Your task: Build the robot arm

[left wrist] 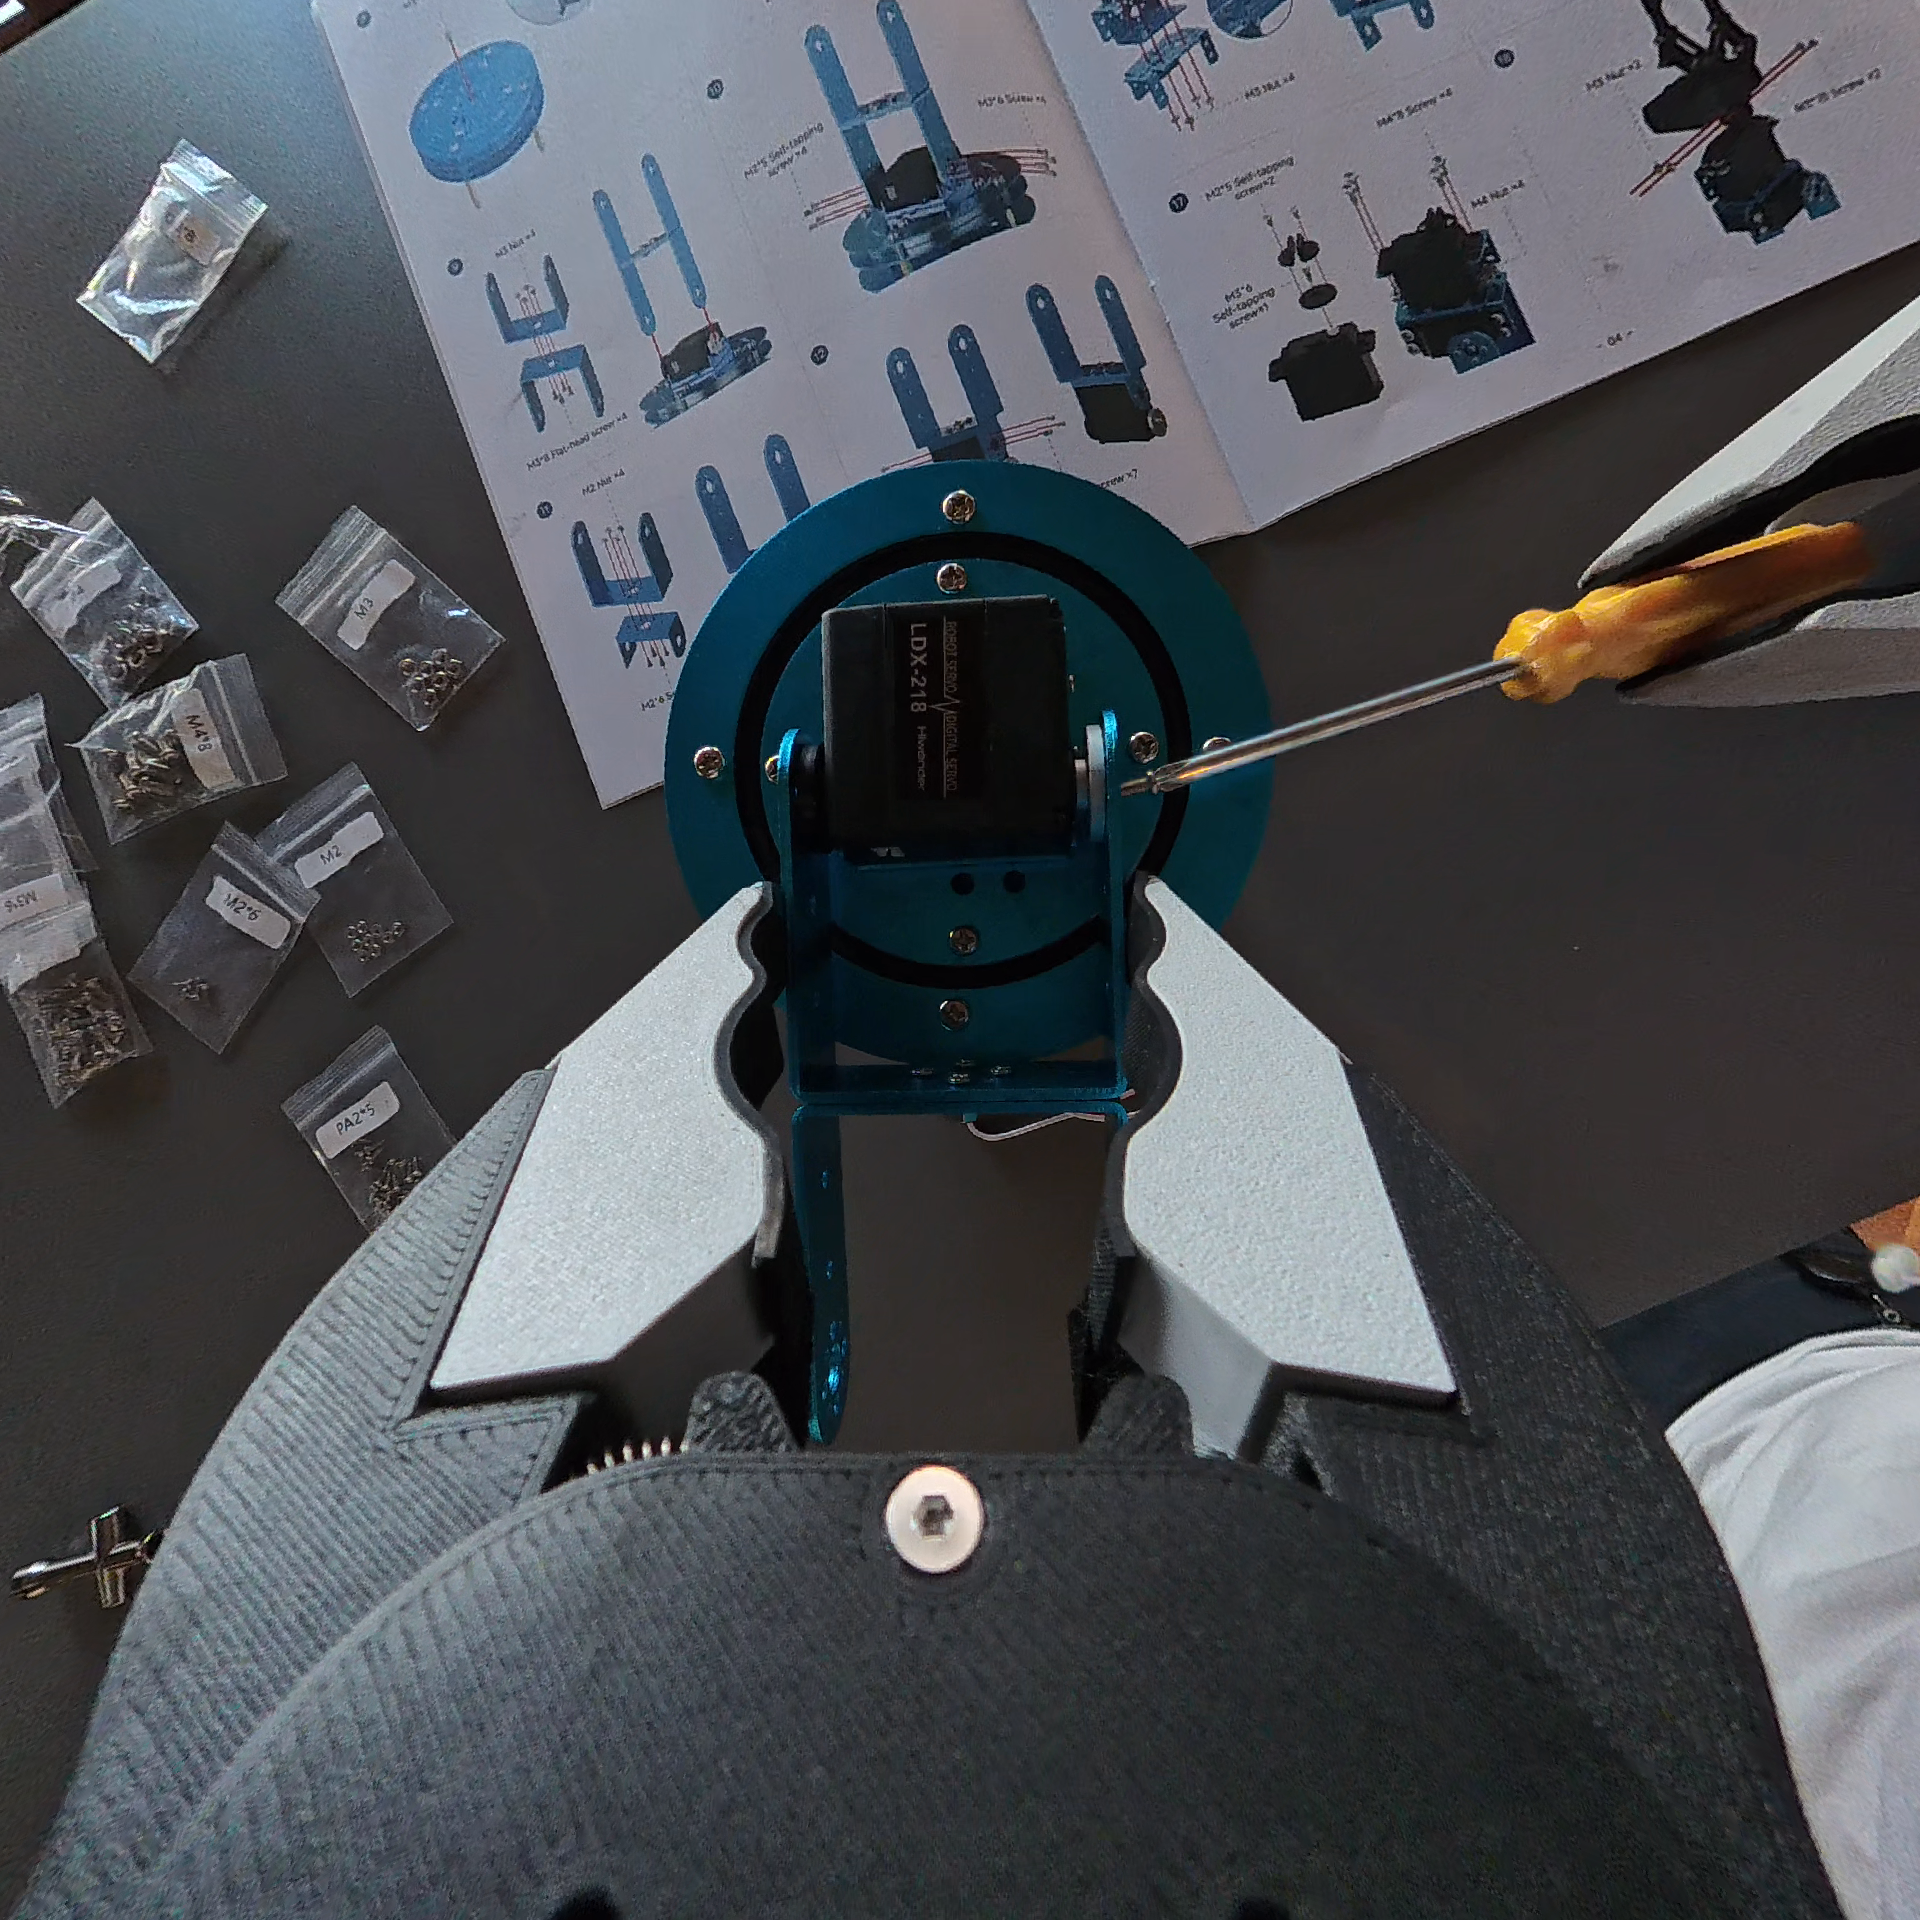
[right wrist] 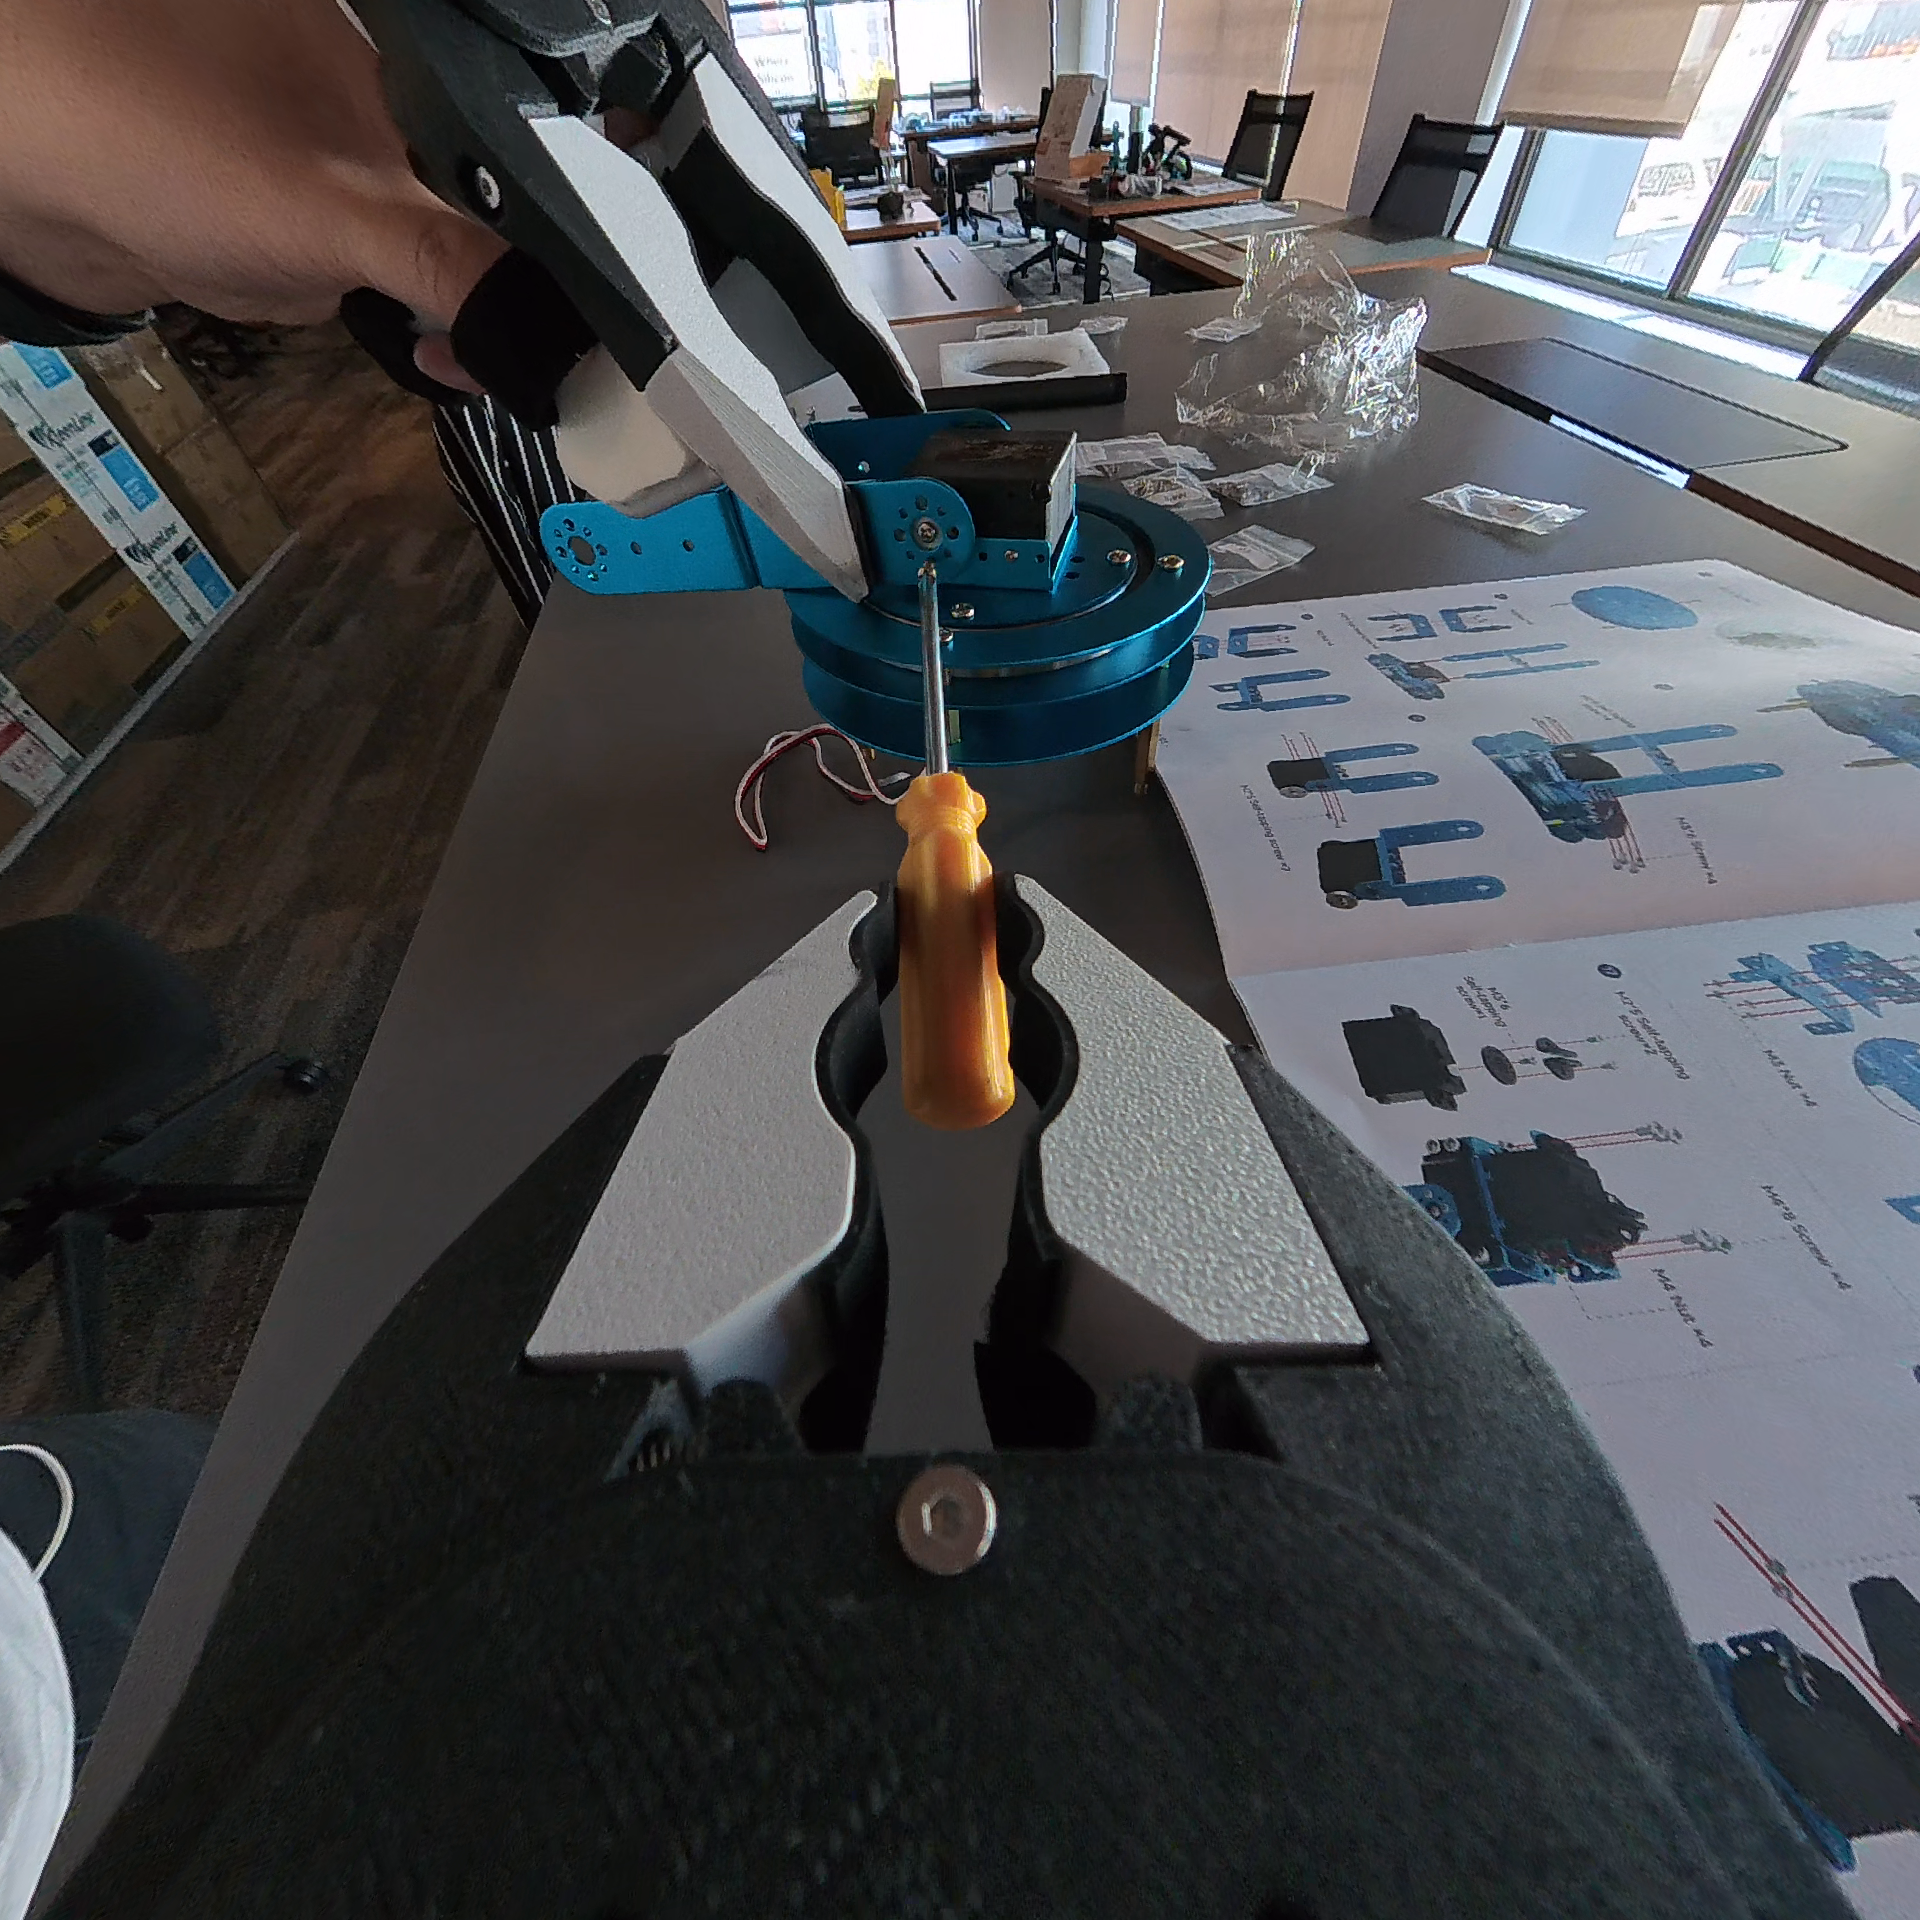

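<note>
On the dark counter | left hand-held gripper clamps blue bracket, steadying it over round base | right hand-held gripper grips orange screwdriver, tip at bracket's pivot screw beside black servo | manual open alongside, screw bags near

The left wrist camera looks steeply down along its tongs, close above the blue round base and the open booklet beyond. The right wrist camera looks nearly level along its tongs across the table, towards far windows. Both views share the base, the screwdriver and the booklet.
</note>
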`<state>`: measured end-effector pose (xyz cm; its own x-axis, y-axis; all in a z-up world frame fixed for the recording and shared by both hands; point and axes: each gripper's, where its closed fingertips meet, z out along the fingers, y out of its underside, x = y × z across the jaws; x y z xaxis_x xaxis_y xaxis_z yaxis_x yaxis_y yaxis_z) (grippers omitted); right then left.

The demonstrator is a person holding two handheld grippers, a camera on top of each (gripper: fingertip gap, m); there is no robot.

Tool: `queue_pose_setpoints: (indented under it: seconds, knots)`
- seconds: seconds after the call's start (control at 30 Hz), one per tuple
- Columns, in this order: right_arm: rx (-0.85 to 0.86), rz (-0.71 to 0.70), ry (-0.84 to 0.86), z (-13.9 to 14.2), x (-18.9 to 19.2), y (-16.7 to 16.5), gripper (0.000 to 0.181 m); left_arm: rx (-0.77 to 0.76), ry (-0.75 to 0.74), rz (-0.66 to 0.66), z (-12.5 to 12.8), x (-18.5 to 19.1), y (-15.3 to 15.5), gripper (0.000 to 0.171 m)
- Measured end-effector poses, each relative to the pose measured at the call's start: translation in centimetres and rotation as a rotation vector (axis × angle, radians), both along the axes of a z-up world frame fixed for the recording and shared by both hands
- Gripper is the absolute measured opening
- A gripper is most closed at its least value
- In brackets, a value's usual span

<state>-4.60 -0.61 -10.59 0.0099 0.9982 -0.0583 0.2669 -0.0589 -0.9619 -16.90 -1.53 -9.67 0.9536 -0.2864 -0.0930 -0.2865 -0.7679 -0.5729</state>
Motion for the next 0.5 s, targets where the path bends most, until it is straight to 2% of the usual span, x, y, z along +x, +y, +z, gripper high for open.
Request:
queue_pose_setpoints:
  seconds: [0.5]
  knots:
    - [0.013,-0.002,-0.012,-0.06,-0.18,-0.04,0.017,-0.001,0.002,-0.001,-0.02,-0.01,-0.02,0.066]
